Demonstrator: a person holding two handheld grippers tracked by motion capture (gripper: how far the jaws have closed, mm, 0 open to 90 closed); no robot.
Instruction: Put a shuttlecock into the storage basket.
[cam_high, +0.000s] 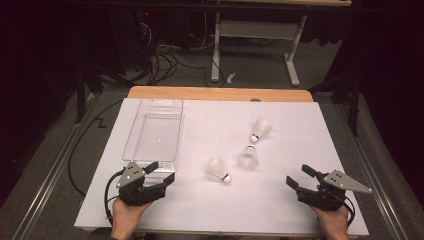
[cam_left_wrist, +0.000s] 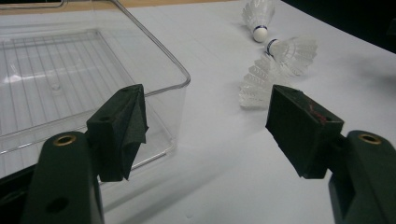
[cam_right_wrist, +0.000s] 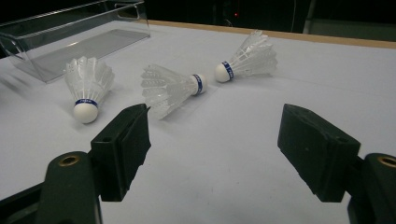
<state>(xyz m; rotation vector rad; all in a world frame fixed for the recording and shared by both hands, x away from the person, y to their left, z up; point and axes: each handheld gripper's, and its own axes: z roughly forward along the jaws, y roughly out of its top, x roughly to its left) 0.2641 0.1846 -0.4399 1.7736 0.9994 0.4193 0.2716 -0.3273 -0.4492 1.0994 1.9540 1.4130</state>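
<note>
Three white shuttlecocks lie on the white table sheet (cam_high: 210, 210): one near the middle (cam_high: 218, 169) (cam_left_wrist: 257, 84) (cam_right_wrist: 88, 81), one beside it (cam_high: 248, 157) (cam_left_wrist: 292, 49) (cam_right_wrist: 168, 88), and one farther back (cam_high: 260, 129) (cam_left_wrist: 259, 18) (cam_right_wrist: 247, 58). A clear plastic tray (cam_high: 131, 131) (cam_left_wrist: 177, 77) (cam_right_wrist: 70, 28) stands empty at the left. My left gripper (cam_high: 161, 171) (cam_left_wrist: 205, 121) is open at the tray's near right corner, holding nothing. At the front right my right gripper (cam_high: 299, 175) (cam_right_wrist: 212, 140) is open too, pointing towards the shuttlecocks from a short way off.
The table's wooden back edge (cam_high: 220, 93) shows beyond the sheet. Behind it on the floor stand a white desk frame (cam_high: 255, 30) and loose cables (cam_high: 165, 62). Bare sheet lies between the two grippers along the front.
</note>
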